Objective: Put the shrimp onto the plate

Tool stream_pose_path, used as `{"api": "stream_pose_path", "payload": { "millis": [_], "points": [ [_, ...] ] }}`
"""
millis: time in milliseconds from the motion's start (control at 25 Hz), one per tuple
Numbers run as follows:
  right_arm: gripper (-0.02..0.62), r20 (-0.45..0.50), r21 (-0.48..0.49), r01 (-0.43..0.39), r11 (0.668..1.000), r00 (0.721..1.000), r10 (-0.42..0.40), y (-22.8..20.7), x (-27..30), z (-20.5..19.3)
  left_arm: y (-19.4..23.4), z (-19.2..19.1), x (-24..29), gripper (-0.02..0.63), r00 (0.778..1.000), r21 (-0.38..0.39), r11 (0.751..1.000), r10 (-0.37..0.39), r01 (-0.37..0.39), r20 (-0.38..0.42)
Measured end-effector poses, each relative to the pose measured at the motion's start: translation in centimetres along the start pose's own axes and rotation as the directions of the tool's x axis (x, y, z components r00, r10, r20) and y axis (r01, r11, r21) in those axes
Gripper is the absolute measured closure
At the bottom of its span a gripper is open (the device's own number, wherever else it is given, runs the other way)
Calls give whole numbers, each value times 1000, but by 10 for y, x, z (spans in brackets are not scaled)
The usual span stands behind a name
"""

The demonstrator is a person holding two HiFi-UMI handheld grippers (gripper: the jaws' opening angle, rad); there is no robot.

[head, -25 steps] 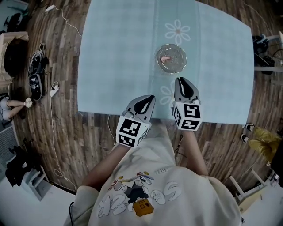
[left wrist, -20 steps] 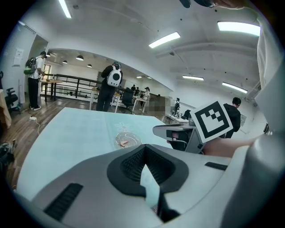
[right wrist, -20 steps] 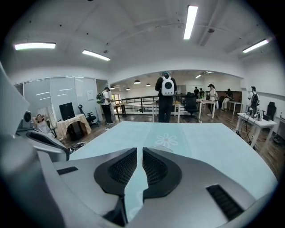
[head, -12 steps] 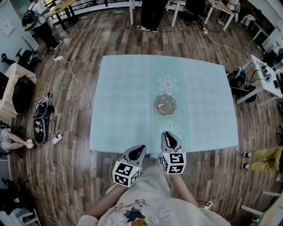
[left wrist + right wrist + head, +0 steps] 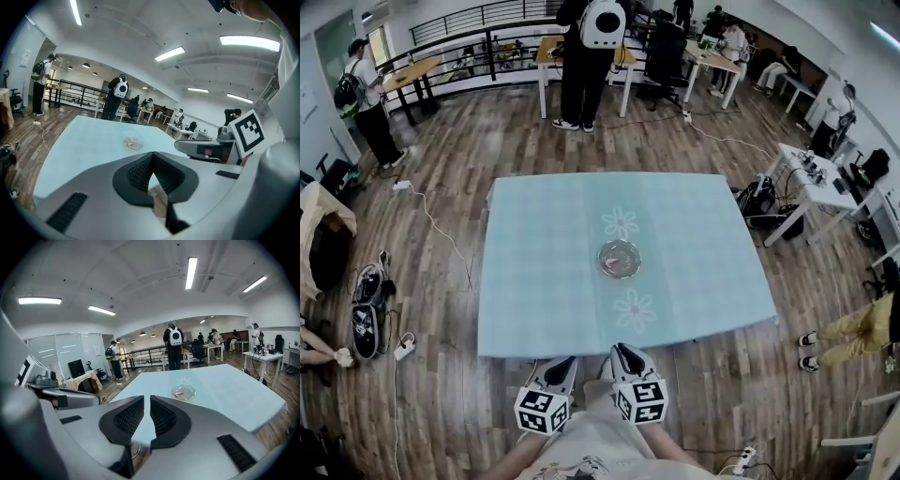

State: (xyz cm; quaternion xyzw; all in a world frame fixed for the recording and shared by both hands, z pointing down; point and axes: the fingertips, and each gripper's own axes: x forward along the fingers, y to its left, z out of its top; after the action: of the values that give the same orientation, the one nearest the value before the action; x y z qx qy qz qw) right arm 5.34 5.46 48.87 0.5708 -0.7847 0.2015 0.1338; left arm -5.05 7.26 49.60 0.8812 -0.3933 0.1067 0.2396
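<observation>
Our left gripper (image 5: 563,363) hangs just off the near edge of the table (image 5: 534,281), jaws clenched together with nothing in them. Farther out, at mid-table, the shrimp (image 5: 179,393) lies inside the glass plate (image 5: 194,391), so we judge the task done, with nothing left to move. Just right of the left one, our right gripper (image 5: 624,351) is equally empty, its jaws all but touching, well apart from the plate.

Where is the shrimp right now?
In the head view, the shrimp lies on the glass plate near the table's middle, between one flower print and another.
</observation>
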Motion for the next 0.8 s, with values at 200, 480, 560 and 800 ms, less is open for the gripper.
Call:
{"api": "stream_pose_path", "payload": {
  "millis": [200, 480, 560, 800],
  "points": [
    [537, 9, -22, 22, 1000, 1000, -22, 10, -39, -3, -18, -4, -17, 599, 999, -5, 999, -40, 40, 29],
    [537, 38, -2, 30, 1000, 999, -30, 26, -74, -6, -47, -6, -25, 598, 995, 14, 995, -95, 95, 33],
    [541, 40, -9, 36, 999, 999, -36, 31, -78, -10, -54, -11, -28, 598, 994, 24, 994, -110, 110, 21],
    [552, 46, -17, 6, 1000, 999, -5, 53, -74, -12, -41, -14, -37, 598, 997, 5, 997, -75, 75, 34]
  ]
}}
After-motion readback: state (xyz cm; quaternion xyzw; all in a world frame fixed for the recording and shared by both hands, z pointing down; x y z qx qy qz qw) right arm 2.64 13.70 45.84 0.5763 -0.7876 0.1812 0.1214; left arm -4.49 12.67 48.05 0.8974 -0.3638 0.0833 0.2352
